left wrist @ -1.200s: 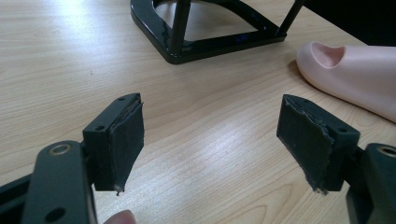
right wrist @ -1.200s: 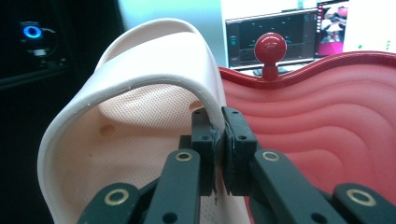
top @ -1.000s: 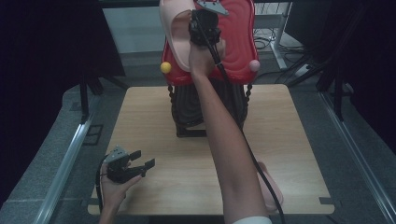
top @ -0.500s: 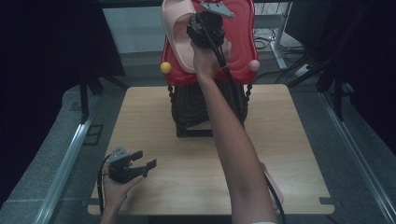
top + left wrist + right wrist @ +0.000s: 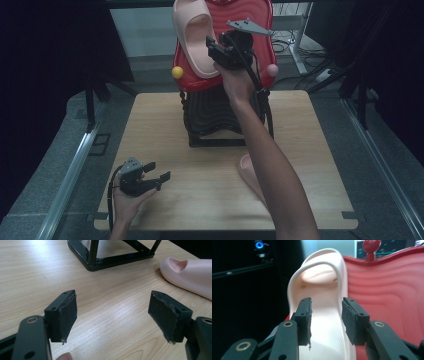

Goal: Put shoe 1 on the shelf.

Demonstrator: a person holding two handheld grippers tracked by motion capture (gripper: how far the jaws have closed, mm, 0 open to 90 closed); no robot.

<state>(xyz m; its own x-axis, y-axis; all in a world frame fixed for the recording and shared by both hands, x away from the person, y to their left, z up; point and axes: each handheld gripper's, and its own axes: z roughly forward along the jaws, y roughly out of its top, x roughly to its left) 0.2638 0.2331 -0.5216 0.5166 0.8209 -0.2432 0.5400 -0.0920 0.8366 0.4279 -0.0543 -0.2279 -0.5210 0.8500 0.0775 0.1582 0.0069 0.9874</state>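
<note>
High view: pink slipper (image 5: pixel 192 40) leans upright on red rack top (image 5: pixel 260 47), left part of it. Right gripper (image 5: pixel 216 50) just beside slipper's heel end, jaws just been opening, nothing pinched. Left gripper (image 5: pixel 157 175) on table (image 5: pixel 300 130), near-left of rack, jaws spread, empty. Second pink slipper (image 5: pixel 247 170) on table, near-right of rack.

Left gripper view: left gripper (image 5: pixel 112 315) jaws wide apart over bare wood; second pink slipper (image 5: pixel 190 272) beyond, beside black rack base (image 5: pixel 110 257).

Right gripper view: right gripper (image 5: pixel 325 317) jaws parted, pink slipper's (image 5: pixel 322 305) sole behind gap; contact unclear.

The high view is dim, its edges falling to black around the lit wooden table (image 5: pixel 210 150). In the left gripper view, overhead glare whitens the table's far corner. Both gripper views are sharp, the nearest jaw parts slightly soft.
</note>
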